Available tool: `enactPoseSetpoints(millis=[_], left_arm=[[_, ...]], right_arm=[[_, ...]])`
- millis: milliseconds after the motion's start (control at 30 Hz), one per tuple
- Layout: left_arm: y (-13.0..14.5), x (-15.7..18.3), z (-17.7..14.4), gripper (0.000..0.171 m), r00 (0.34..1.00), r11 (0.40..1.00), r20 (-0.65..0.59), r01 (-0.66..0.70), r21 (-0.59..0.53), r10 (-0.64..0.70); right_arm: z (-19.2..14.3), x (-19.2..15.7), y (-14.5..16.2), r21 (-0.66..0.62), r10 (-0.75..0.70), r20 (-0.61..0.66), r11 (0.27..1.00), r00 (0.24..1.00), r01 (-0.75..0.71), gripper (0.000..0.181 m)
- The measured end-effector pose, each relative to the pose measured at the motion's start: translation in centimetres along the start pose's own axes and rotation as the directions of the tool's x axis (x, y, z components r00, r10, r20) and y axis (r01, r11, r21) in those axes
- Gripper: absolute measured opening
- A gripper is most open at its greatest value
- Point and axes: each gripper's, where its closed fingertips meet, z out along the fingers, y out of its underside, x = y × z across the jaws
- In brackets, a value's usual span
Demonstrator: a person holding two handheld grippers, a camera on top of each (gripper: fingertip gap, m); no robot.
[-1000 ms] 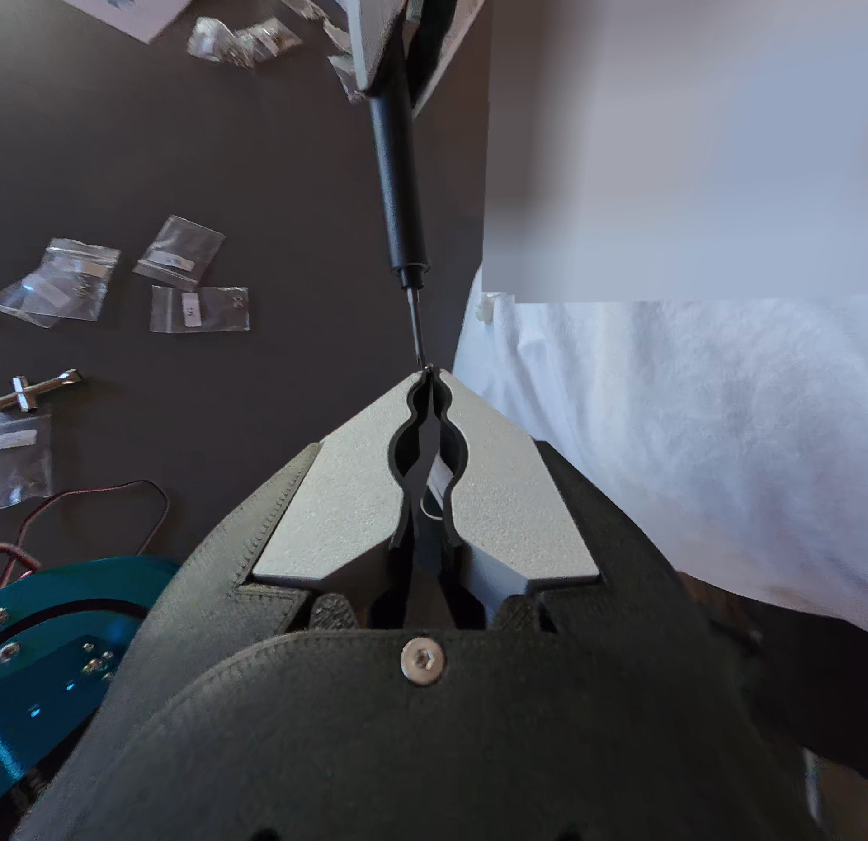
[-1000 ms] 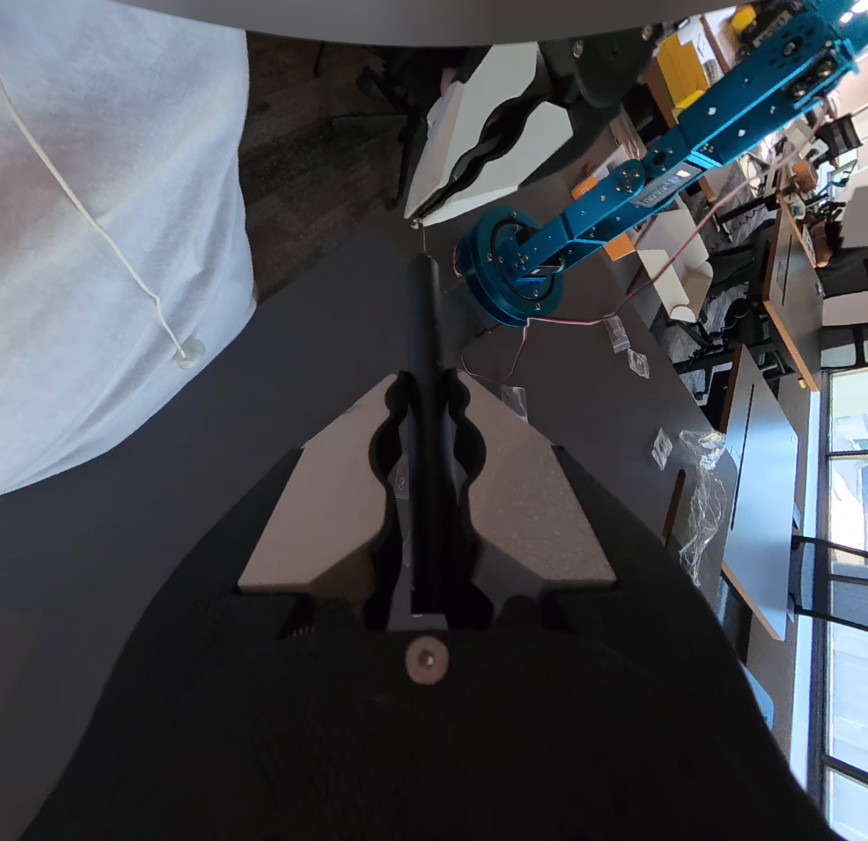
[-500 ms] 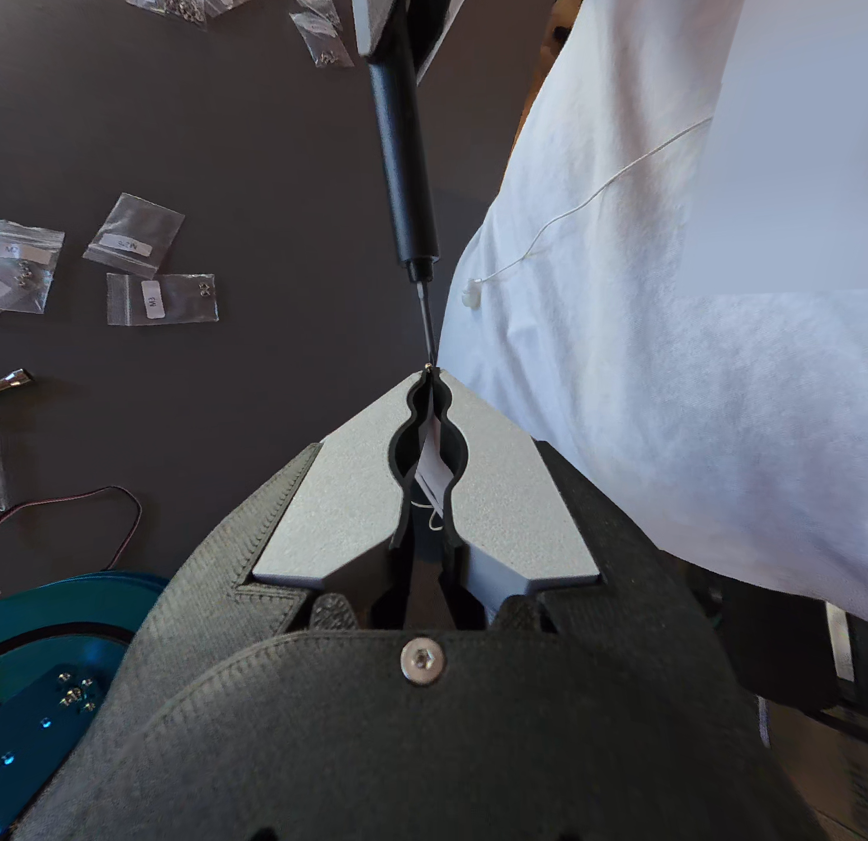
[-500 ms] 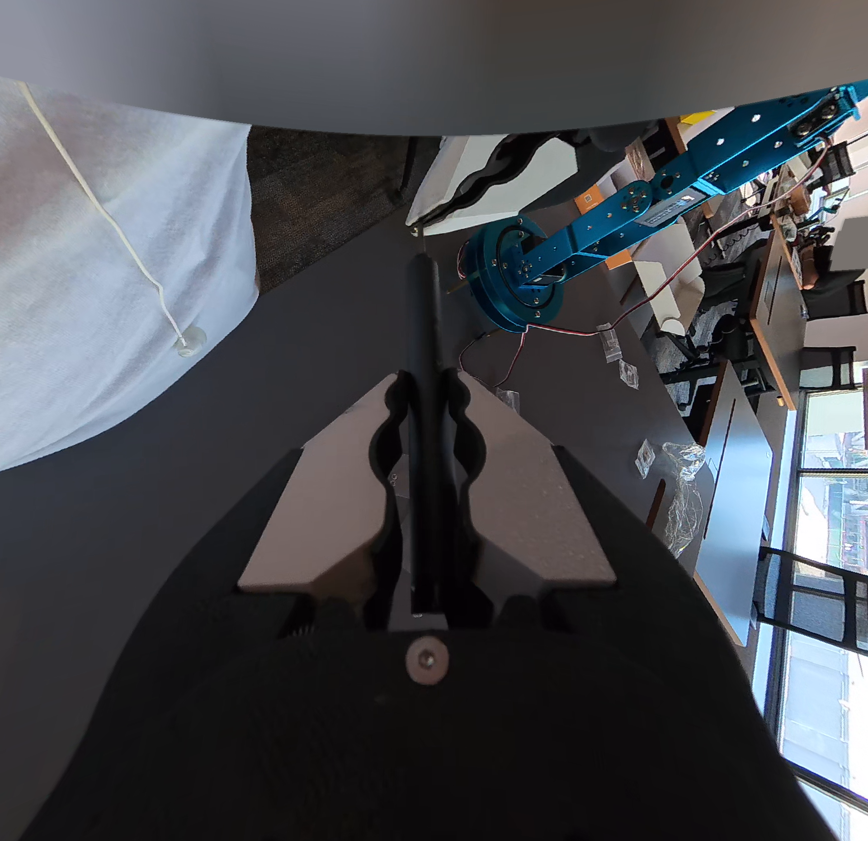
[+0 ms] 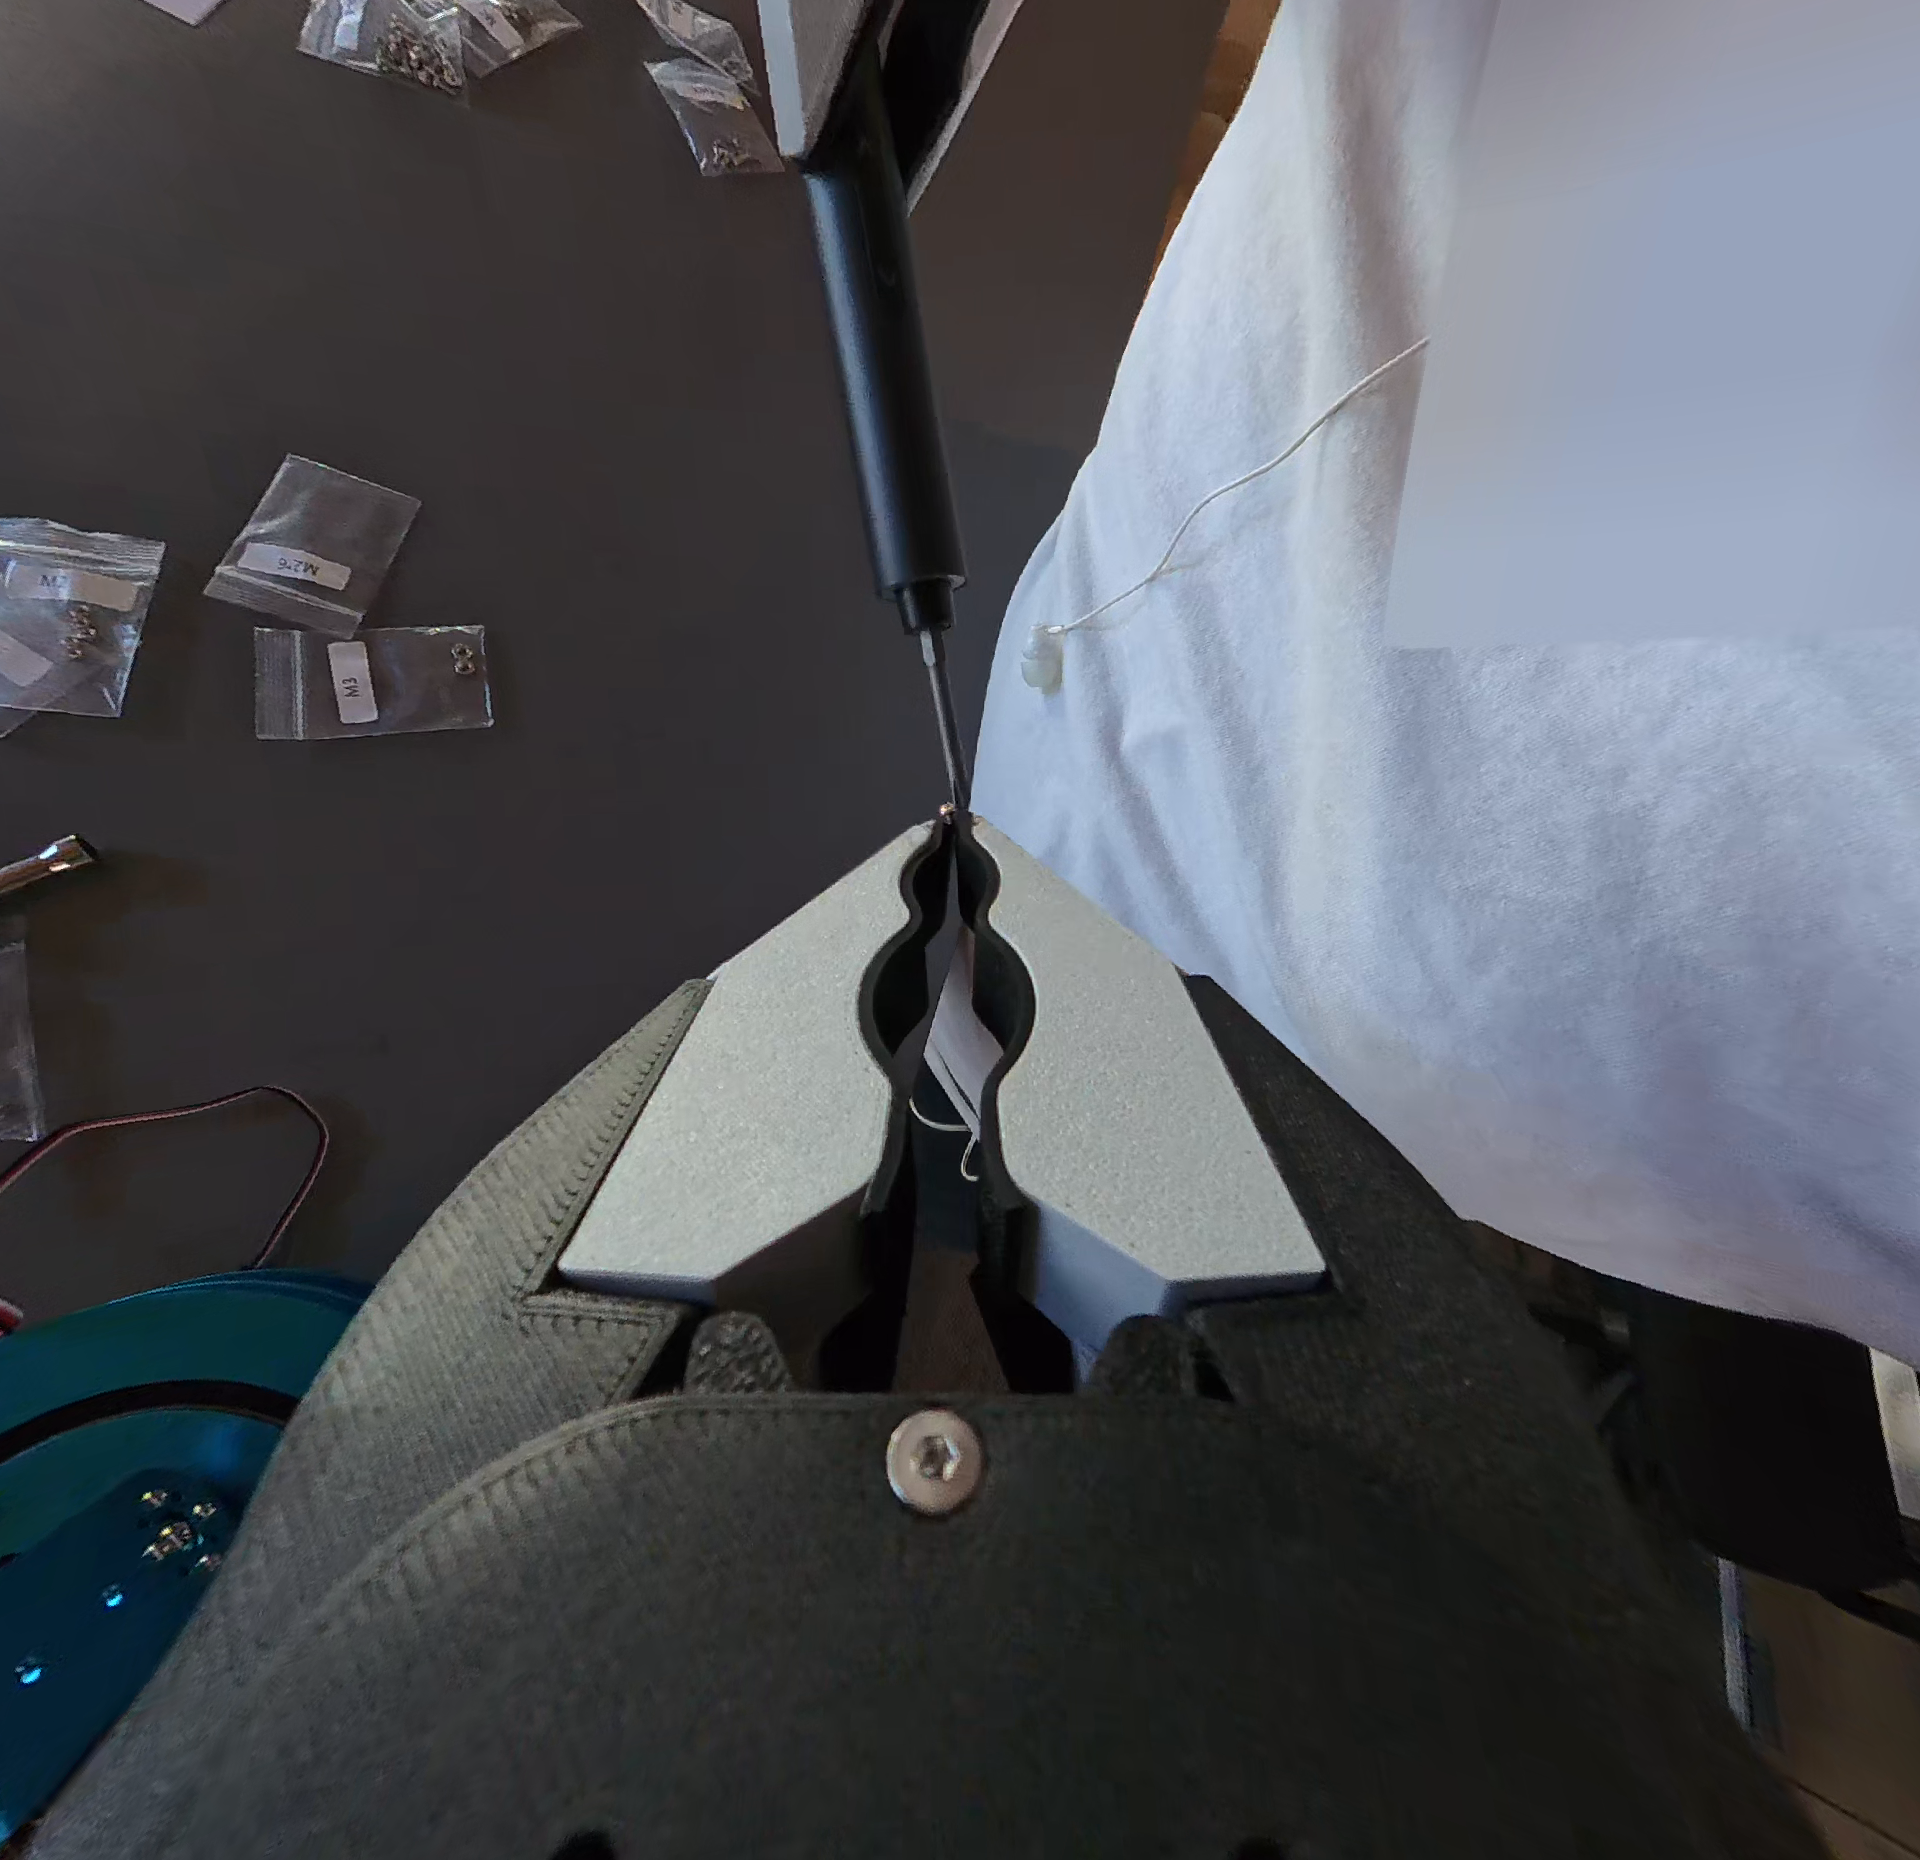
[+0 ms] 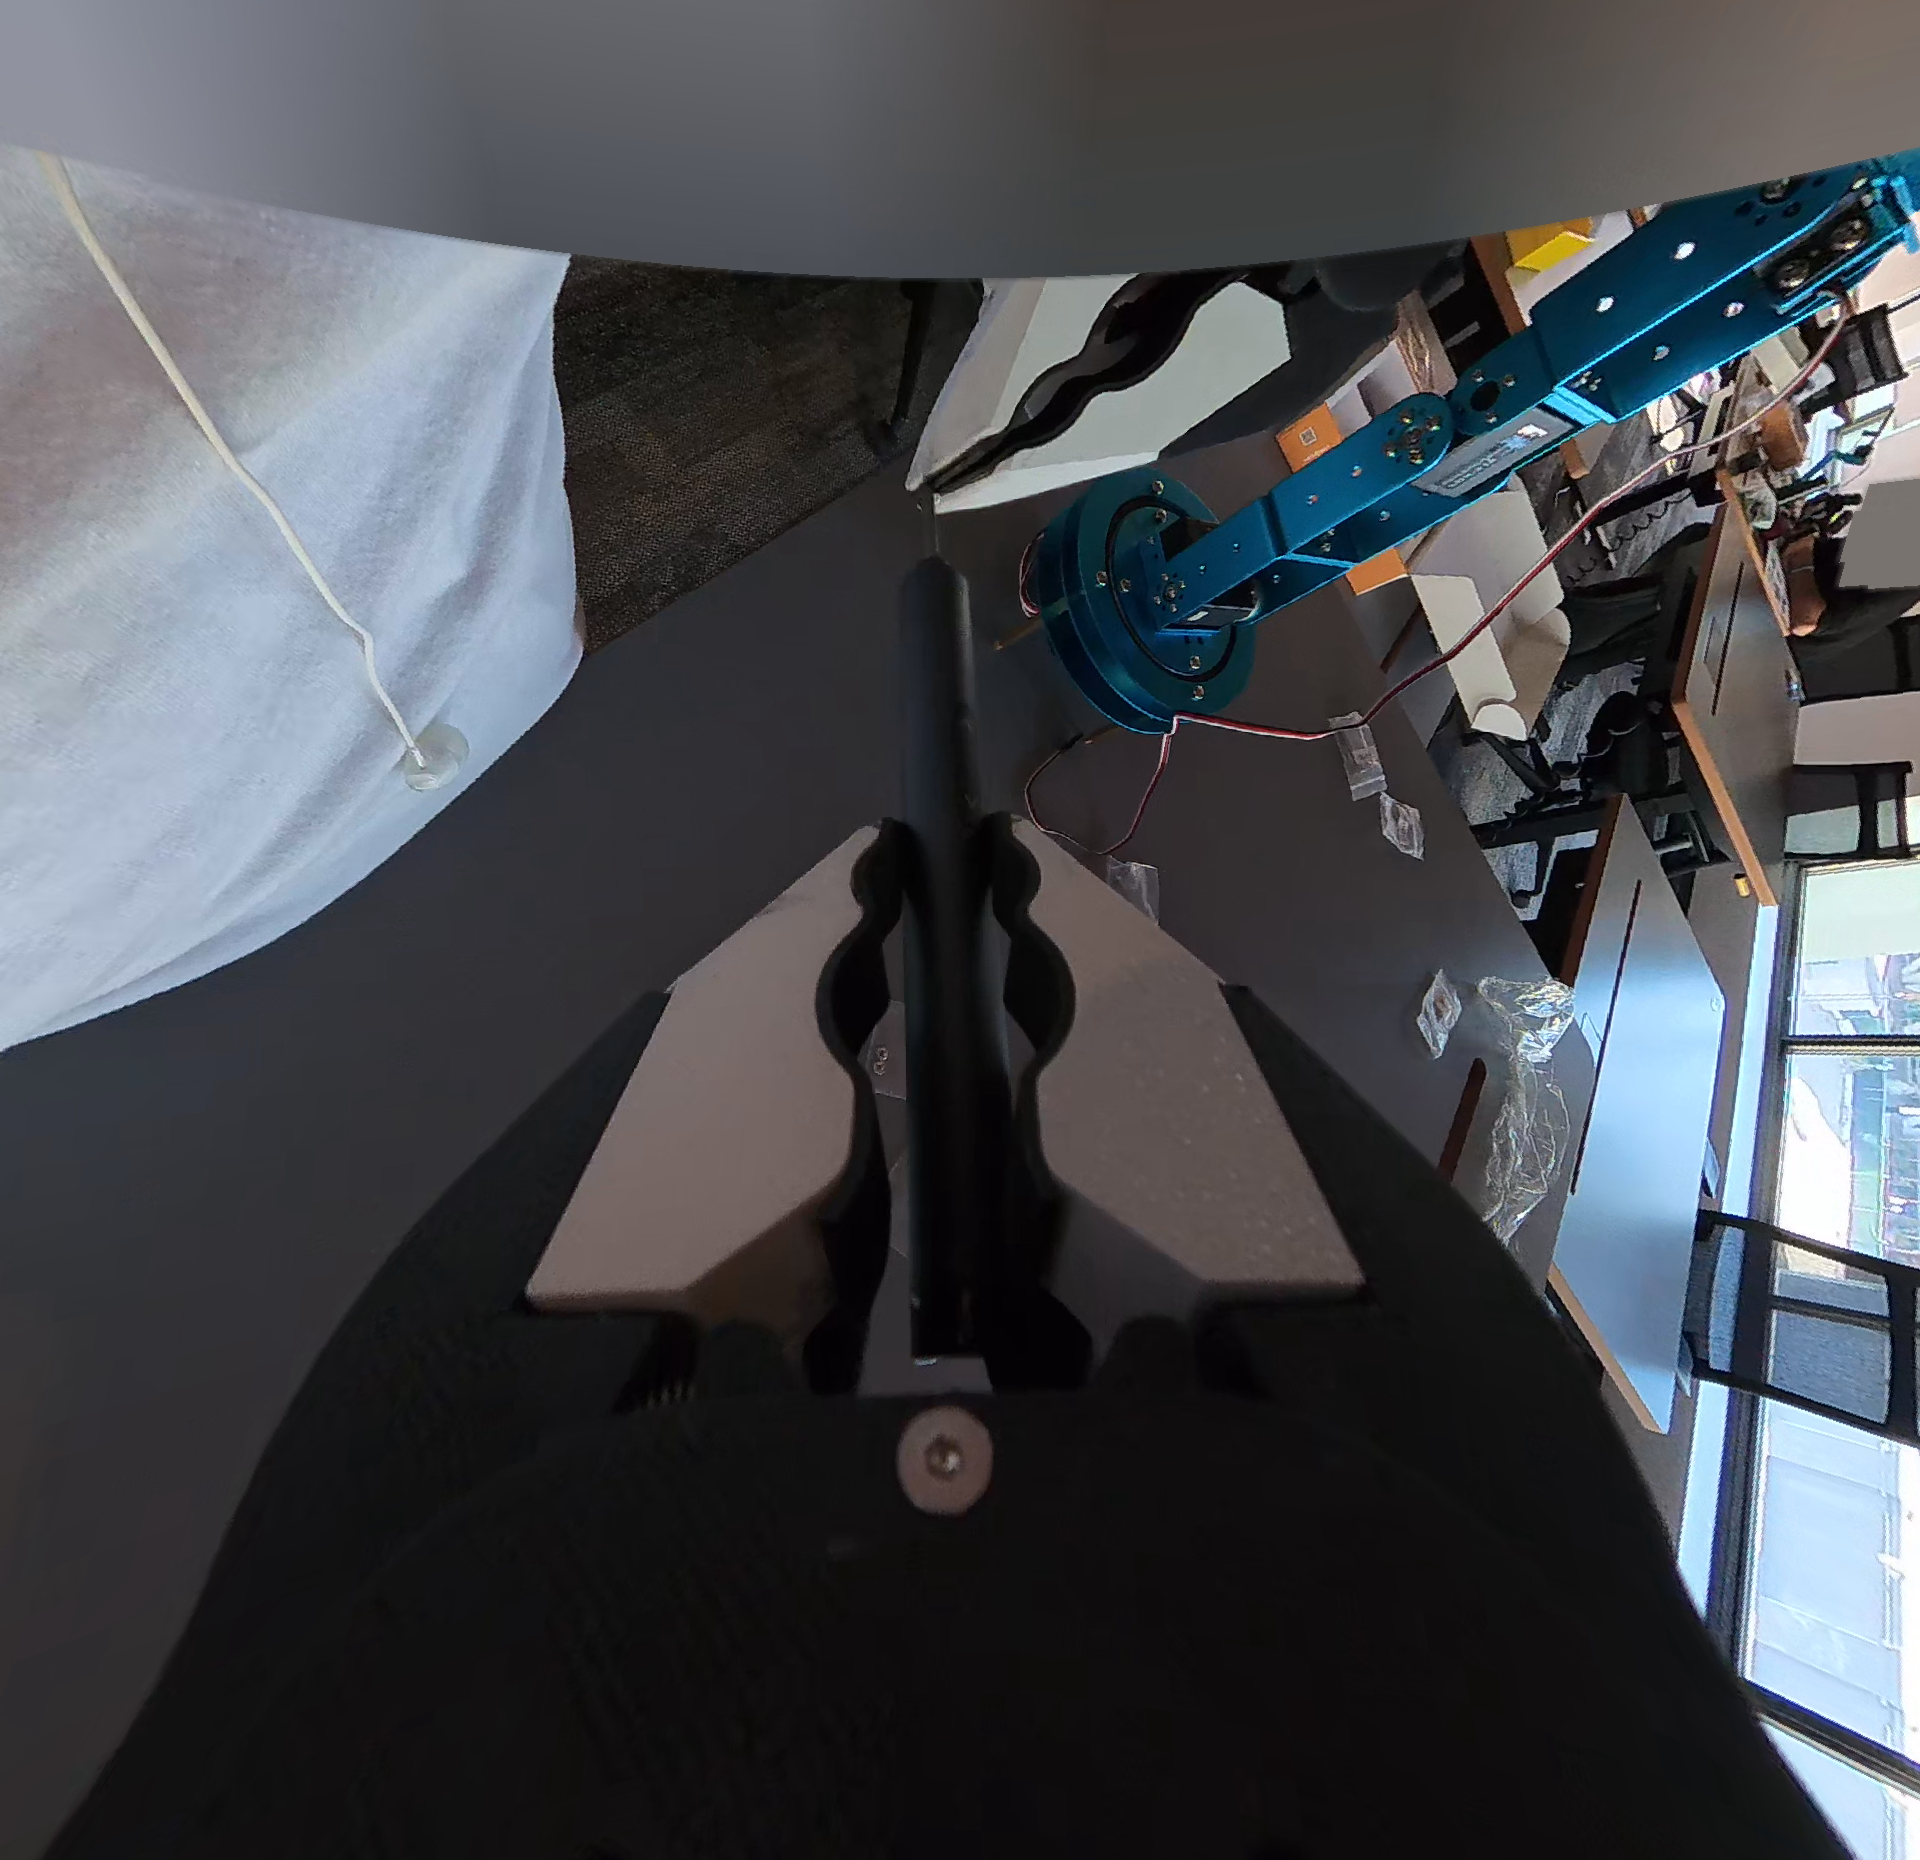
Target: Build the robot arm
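the right gripper (image 6: 940,844) is clamping a black screwdriver (image 6: 938,771) lengthwise between its two grey fingers (image 6: 727,1083), with the handle lying in the channel between them and the thin metal bit projecting forward past the fingertips. in the left wrist view the same screwdriver (image 5: 883,387) is coming down from the top of the picture, gripped by the right gripper (image 5: 842,54) at its upper end.

the left gripper (image 5: 954,823) is standing with its fingertips pressed together, and a tiny metal piece, probably a screw (image 5: 948,809), is sitting pinched at the very tip. the screwdriver bit is meeting that piece at the tip of the left gripper. in the right wrist view the left gripper (image 6: 935,485) is showing farther off, its closed tip just ahead of the bit.

both grippers are working above a dark table (image 5: 520,356). several small clear bags (image 5: 369,680) with white labels are lying on the table to the left of the screwdriver, well apart from it, and more bags (image 5: 416,28) are lying near the top edge. a blue metal robot arm (image 6: 1351,522) on a round blue base (image 6: 1132,626) is standing on the table near the left gripper, with a red and black wire (image 6: 1101,782) trailing from it. a person in a white garment (image 5: 1455,823) is standing just beside the grippers, at the table edge
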Motion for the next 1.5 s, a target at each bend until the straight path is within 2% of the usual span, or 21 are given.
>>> enactPoseSetpoints(millis=[900, 1133, 1233, 1333, 1500], left_arm=[[-0.1, 0.8, 0.0, 0.000, 1.000, 1.000, -0.017, -0.019, 0.017, 0.019], [0.1, 1.4, 0.3, 0.000, 0.997, 0.998, -0.072, -0.029, -0.056, 0.025], [0.2, 1.2, 0.4, 0.000, 0.997, 0.995, -0.060, -0.046, -0.085, 0.041], [-0.3, 0.8, 0.2, 0.000, 0.998, 0.997, -0.034, -0.056, -0.047, 0.055], [-1.6, -0.6, -0.4, 0.000, 0.984, 0.989, 0.119, -0.141, 0.033, 0.136]], right_arm=[[-0.2, -0.3, -0.2, 0.019, 0.010, 0.010, 1.000, 1.000, -0.010, 0.017], [0.1, -0.6, -0.4, 0.027, -0.002, 0.058, 1.000, 0.998, 0.000, 0.017], [0.2, -0.6, -0.1, 0.013, -0.002, 0.060, 1.000, 0.998, 0.001, 0.017], [-0.3, -0.3, -0.1, 0.017, 0.016, 0.043, 1.000, 0.999, -0.017, 0.017], [-1.6, 1.3, 0.3, 0.042, 0.126, 0.033, 0.991, 0.992, -0.127, 0.017]])
